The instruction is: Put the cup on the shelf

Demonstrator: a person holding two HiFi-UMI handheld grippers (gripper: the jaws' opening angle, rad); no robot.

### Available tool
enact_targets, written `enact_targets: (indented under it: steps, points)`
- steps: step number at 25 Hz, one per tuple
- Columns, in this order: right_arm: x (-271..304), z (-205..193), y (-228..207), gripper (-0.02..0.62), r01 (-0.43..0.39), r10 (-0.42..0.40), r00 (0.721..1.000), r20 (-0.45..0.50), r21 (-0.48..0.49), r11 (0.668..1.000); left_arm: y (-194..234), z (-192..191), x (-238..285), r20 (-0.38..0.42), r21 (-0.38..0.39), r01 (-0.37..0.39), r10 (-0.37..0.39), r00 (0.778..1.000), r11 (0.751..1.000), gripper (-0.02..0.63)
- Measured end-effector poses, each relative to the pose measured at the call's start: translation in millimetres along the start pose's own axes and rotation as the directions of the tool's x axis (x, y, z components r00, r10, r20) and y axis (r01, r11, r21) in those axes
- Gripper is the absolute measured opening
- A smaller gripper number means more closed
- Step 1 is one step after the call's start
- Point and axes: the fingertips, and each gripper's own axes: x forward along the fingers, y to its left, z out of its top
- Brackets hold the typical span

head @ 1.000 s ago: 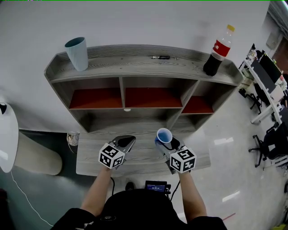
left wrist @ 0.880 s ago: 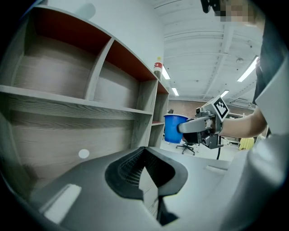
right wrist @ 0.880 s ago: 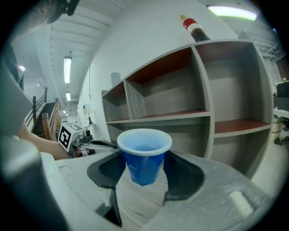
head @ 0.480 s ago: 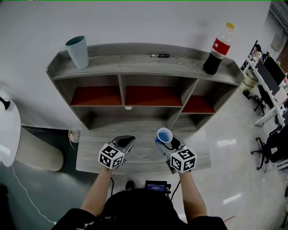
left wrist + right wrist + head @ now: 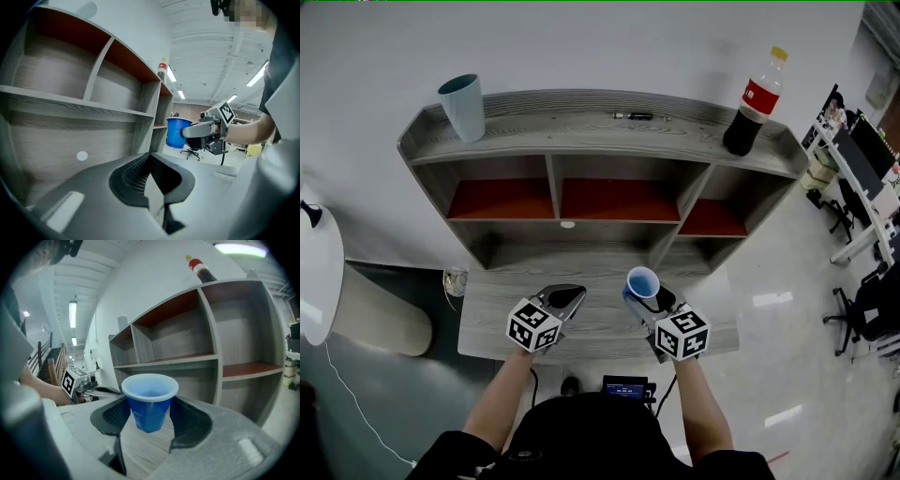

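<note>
A blue plastic cup (image 5: pixel 642 282) stands upright between the jaws of my right gripper (image 5: pixel 646 298), which is shut on it, over the low grey desk board (image 5: pixel 600 330). In the right gripper view the cup (image 5: pixel 150 401) fills the gap between the pads, facing the grey shelf (image 5: pixel 187 357). My left gripper (image 5: pixel 565 298) hovers beside it at the left, shut and empty; its tips meet in the left gripper view (image 5: pixel 149 155). That view also catches the cup (image 5: pixel 177 132). The shelf (image 5: pixel 600 141) has three red-backed compartments.
On the shelf's top board stand a teal cup (image 5: pixel 464 106) at the left, a dark pen (image 5: pixel 635 116) in the middle and a cola bottle (image 5: pixel 752 105) at the right. A white rounded object (image 5: pixel 319 281) lies to the left; office chairs and desks (image 5: pixel 862 178) to the right.
</note>
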Motion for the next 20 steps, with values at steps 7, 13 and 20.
enact_targets:
  steps: [7,13,20]
  points:
    - [-6.4,-9.0,14.9,0.261,-0.065,0.064,0.997,-0.050,-0.029,0.997,-26.8,-1.9,7.7,-0.036,-0.052,0.045,-0.047,0.998,0.998,0.003]
    - [-20.3,-7.7,36.7,0.261,-0.145,0.141,0.985,-0.103,-0.033,0.989,-35.4,12.9,9.1,-0.049,-0.106,0.022,-0.027,0.998,0.994,0.003]
    - [-23.2,32.3,32.2,0.261,-0.162,0.159,0.981,-0.110,-0.019,0.987,-31.1,66.7,15.9,-0.025,-0.069,-0.006,0.004,1.000,0.998,0.003]
